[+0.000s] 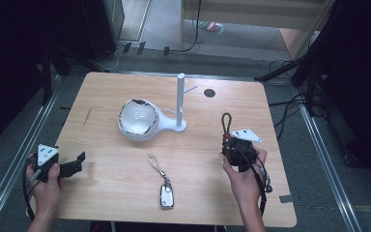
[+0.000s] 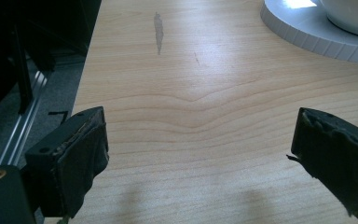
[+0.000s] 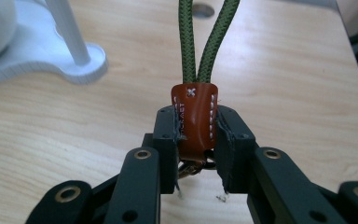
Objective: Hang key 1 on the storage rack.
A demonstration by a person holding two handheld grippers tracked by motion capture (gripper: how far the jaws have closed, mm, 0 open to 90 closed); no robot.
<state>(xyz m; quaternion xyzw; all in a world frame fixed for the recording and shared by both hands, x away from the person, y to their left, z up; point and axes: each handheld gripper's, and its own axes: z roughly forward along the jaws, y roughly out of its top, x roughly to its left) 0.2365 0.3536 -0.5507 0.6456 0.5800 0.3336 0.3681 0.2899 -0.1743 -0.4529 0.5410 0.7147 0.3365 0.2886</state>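
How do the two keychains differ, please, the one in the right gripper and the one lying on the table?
The held keychain has a green cord loop and brown leather tab; the lying keychain has a thin grey strap and silvery fob. The held keychain stands upright, pinched in the right gripper above the table; the lying keychain rests flat, untouched. Both end in a loop.

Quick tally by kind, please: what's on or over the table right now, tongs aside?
Keychains: 2, green cord loop with brown leather tab clamped in the right tongs, key fob on a strap lying on the table.
White stand with bowl and post: 1.
Total: 3.
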